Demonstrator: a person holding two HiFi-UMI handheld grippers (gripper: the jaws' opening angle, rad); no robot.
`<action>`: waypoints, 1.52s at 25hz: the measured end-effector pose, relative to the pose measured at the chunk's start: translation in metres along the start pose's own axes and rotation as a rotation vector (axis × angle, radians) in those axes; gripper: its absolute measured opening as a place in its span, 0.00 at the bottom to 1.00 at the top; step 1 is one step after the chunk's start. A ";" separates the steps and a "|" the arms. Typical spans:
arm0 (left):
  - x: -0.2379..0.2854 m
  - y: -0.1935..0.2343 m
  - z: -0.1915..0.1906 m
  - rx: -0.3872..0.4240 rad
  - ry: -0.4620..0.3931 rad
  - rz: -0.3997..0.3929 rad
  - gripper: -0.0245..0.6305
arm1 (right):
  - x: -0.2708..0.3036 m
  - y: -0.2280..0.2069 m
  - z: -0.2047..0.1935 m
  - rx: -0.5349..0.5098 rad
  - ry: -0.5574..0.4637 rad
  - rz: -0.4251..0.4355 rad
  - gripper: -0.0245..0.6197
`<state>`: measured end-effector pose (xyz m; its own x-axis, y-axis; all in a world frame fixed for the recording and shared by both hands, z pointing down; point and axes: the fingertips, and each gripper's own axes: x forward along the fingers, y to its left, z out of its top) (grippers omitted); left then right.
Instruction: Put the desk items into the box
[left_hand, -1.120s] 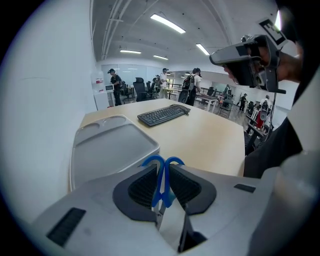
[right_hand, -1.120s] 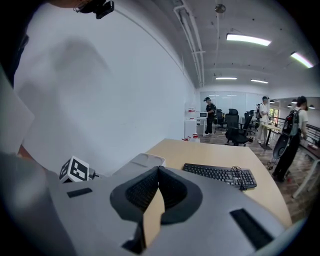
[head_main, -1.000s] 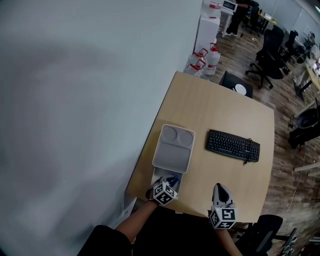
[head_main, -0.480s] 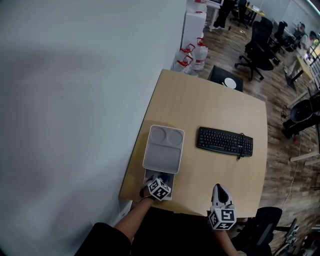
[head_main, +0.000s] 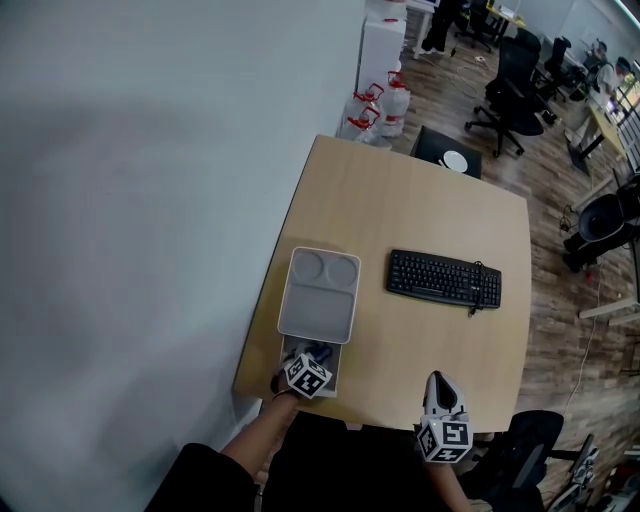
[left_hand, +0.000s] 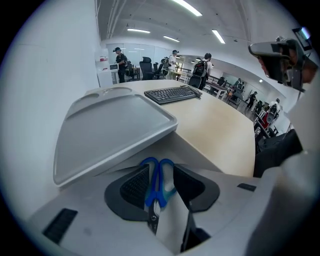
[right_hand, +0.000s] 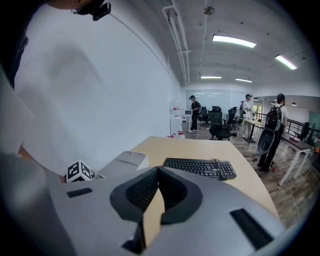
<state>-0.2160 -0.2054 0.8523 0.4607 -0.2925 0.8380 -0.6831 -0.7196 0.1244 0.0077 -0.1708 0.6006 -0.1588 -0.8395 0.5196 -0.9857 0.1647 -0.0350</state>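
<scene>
Blue-handled scissors (left_hand: 152, 197) lie between the fingers of my left gripper (left_hand: 160, 169), down inside the white box (head_main: 330, 373). The jaws have just been opening, and a gap shows beside the handles. In the head view the left gripper (head_main: 305, 364) sits over the box at the table's near left corner. A grey lid (head_main: 318, 295) rests tilted over the far part of the box, and it fills the left gripper view too as the lid (left_hand: 110, 127). My right gripper (head_main: 437, 381) hovers at the table's near edge. In its own view the right gripper (right_hand: 157, 170) is shut, holding nothing.
A black keyboard (head_main: 443, 279) with a coiled cable lies mid-table, right of the lid, also seen as the keyboard (right_hand: 200, 167). A wall runs along the table's left side. Office chairs, water bottles and people stand beyond the far end.
My left gripper has sunk into the box with the scissors; the blue handles no longer show in the head view. The right gripper has stayed near the table's front edge.
</scene>
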 end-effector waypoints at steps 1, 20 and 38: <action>-0.004 -0.001 0.002 -0.006 -0.010 0.005 0.24 | -0.001 -0.002 -0.002 0.001 0.000 0.006 0.13; -0.153 -0.088 0.175 -0.311 -0.538 0.126 0.23 | -0.032 -0.090 0.031 0.102 -0.123 0.107 0.13; -0.147 -0.231 0.320 -0.172 -0.768 0.112 0.07 | -0.088 -0.227 0.060 0.037 -0.237 0.044 0.13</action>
<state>0.0553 -0.1970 0.5303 0.6032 -0.7548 0.2577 -0.7976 -0.5711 0.1942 0.2418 -0.1657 0.5113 -0.2057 -0.9306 0.3026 -0.9783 0.1883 -0.0862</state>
